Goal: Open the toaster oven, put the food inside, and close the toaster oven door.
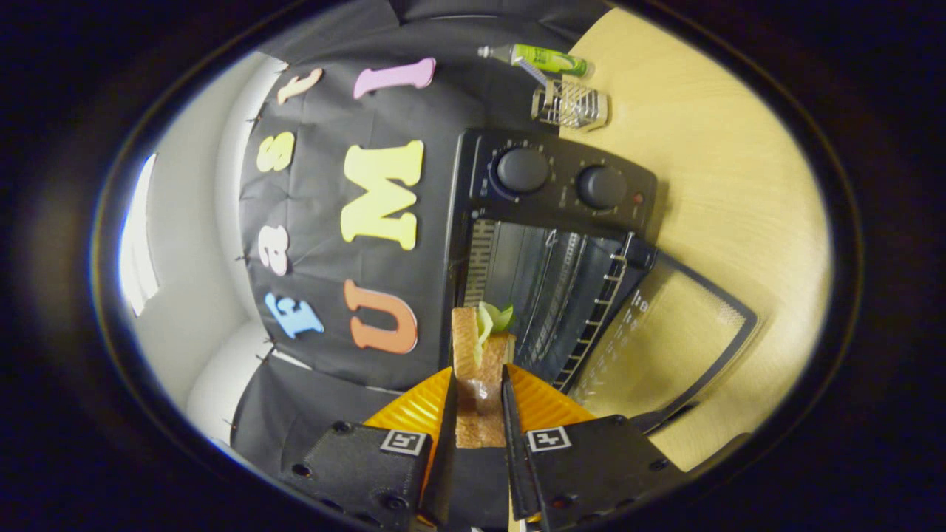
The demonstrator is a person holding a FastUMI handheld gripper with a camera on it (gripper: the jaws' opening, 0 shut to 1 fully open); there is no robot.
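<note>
The gripper is clenched on a sandwich, both fingers pressing its sides, just in front of the toaster oven. The oven's glass door is open, lying toward the wooden table.

Table: pale wood.
On it: toaster oven, door open; wire rack beside it; green tube just past the rack.
</note>
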